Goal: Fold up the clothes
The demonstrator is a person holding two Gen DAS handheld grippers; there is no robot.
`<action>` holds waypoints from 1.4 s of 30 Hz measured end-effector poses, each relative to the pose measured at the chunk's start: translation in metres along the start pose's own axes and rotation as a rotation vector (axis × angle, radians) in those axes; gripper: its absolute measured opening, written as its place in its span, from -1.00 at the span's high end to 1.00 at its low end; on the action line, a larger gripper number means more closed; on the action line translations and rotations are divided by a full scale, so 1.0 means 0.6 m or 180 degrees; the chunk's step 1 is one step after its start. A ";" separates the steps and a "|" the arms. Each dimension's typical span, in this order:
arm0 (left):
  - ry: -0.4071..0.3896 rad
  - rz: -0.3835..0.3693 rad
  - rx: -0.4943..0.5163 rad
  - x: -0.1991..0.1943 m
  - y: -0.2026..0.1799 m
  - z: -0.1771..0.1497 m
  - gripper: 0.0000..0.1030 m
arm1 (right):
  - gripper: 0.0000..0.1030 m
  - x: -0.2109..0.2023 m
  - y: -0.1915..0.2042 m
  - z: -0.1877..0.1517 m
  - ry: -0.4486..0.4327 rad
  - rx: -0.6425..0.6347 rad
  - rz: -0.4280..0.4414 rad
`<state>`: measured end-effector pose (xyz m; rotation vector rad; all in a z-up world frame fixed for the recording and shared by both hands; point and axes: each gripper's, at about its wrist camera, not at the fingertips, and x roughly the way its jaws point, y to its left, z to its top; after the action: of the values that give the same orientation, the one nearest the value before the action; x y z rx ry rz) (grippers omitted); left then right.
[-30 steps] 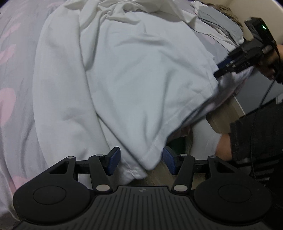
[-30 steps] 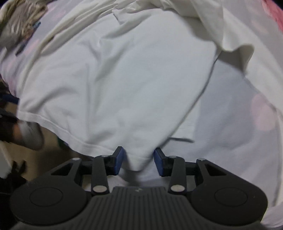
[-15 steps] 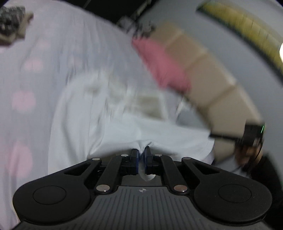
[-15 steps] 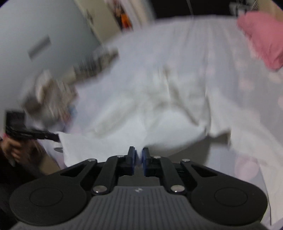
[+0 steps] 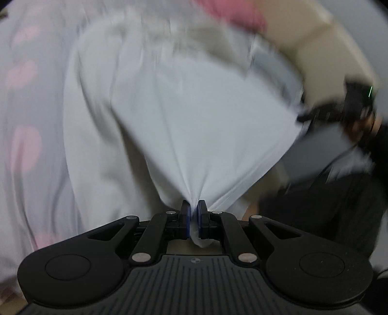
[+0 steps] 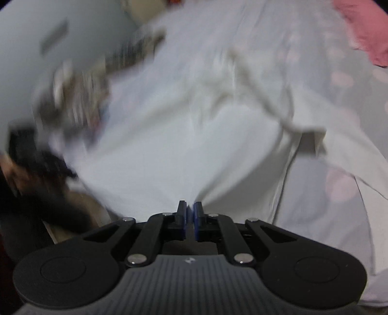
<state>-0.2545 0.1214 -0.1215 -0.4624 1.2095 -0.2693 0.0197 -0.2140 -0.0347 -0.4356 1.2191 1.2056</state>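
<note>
The left gripper (image 5: 193, 219) is pinching down hard here, its 2 blue pads all but touching, with a bunched tuft of the white cotton T-shirt (image 5: 194, 116) squeezed between them and a small nub of cloth poking out behind. From that pinch the fabric is fanning out in taut creases across the pale grey bedsheet with pink spots (image 5: 24, 145), so the garment's near edge is hanging off the bed surface while its far part is lying on the sheet near the pink pillow (image 5: 232, 12).

Moving across to the right gripper (image 6: 190, 220): its jaws are closing the last little way, and the same T-shirt (image 6: 184, 145) is drawn to a point between the blue pads, so it looks to be gripping the hem too. From the left wrist view, that second gripper is showing as a dark blur (image 5: 339, 109) at the far corner of the cloth.

Both views are smearing with motion, so finer detail is hard to call. The step in hand, I'd judge, is raising the hem with 2 hands to spread the shirt flat. To do it well:

1. Keeping both pinches firm, since only a small tuft is held.
2. Holding the 2 grippers level with each other and well apart, so the hem is stretching straight.
3. Watching the loose sleeve (image 6: 303, 135), which could tuck under.
</note>
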 end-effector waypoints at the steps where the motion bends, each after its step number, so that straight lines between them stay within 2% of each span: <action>1: 0.0114 0.0152 0.0082 0.015 -0.002 -0.004 0.92 | 0.92 0.025 0.006 -0.007 0.0234 -0.0109 -0.0078; 3: 0.0333 0.0432 0.0245 0.043 -0.006 -0.007 0.89 | 0.92 0.081 0.016 -0.022 0.0694 -0.0304 -0.0203; 5: 0.0531 0.0641 0.0386 0.054 -0.012 -0.005 0.87 | 0.83 0.122 0.025 -0.036 0.1016 -0.0441 -0.0322; 6: 0.0605 0.0744 0.0465 0.056 -0.014 -0.004 0.87 | 0.81 0.133 0.030 -0.038 0.1092 -0.0502 -0.0361; 8: 0.0572 0.0936 0.0682 0.038 -0.021 0.000 0.67 | 0.70 0.126 0.039 -0.024 0.0981 -0.0540 -0.0352; 10: 0.0487 0.1071 0.0796 0.014 -0.018 0.021 0.53 | 0.45 0.109 0.041 0.003 0.0677 -0.0542 -0.0372; 11: 0.0428 0.1140 0.0830 0.000 -0.014 0.033 0.53 | 0.34 0.099 0.042 0.018 0.0511 -0.0541 -0.0384; 14: 0.0150 0.1300 0.0805 -0.035 -0.005 0.082 0.53 | 0.31 0.086 0.039 0.073 0.0152 -0.0614 -0.0640; 18: -0.0299 0.1330 0.0672 -0.062 0.009 0.163 0.51 | 0.31 0.068 0.025 0.147 -0.0284 -0.0641 -0.0998; 21: -0.0528 0.1329 0.0660 -0.058 0.011 0.224 0.37 | 0.24 0.063 0.030 0.197 -0.0583 -0.0817 -0.1185; 23: -0.0584 0.1372 0.0680 -0.046 0.015 0.255 0.26 | 0.18 0.070 0.035 0.228 -0.0714 -0.0996 -0.1288; 26: -0.0678 0.1430 0.0668 -0.030 0.031 0.294 0.26 | 0.08 0.104 0.038 0.267 -0.0788 -0.1329 -0.1487; 32: -0.0661 0.1371 0.0572 -0.012 0.062 0.313 0.26 | 0.06 0.195 0.006 0.323 -0.0661 -0.1773 -0.1754; 34: -0.0599 0.1400 0.0628 -0.007 0.066 0.313 0.26 | 0.11 0.221 -0.006 0.332 -0.0609 -0.1858 -0.1816; 35: -0.0589 0.1406 0.0631 -0.006 0.067 0.312 0.26 | 0.29 0.230 -0.014 0.338 -0.0552 -0.1862 -0.1800; 36: -0.0584 0.1395 0.0623 -0.008 0.069 0.312 0.26 | 0.97 0.238 -0.023 0.344 -0.0482 -0.1852 -0.1767; 39: -0.0624 0.1367 0.0591 -0.016 0.074 0.310 0.26 | 0.97 0.225 -0.058 0.365 -0.0512 -0.1624 -0.1622; 42: -0.0621 0.1314 0.0495 -0.015 0.087 0.310 0.26 | 0.97 0.189 -0.109 0.390 -0.0746 -0.1324 -0.1769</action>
<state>-0.0851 0.2079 -0.0878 -0.0943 1.0556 0.0363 0.1741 0.0026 -0.0712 -0.8526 0.5802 0.9814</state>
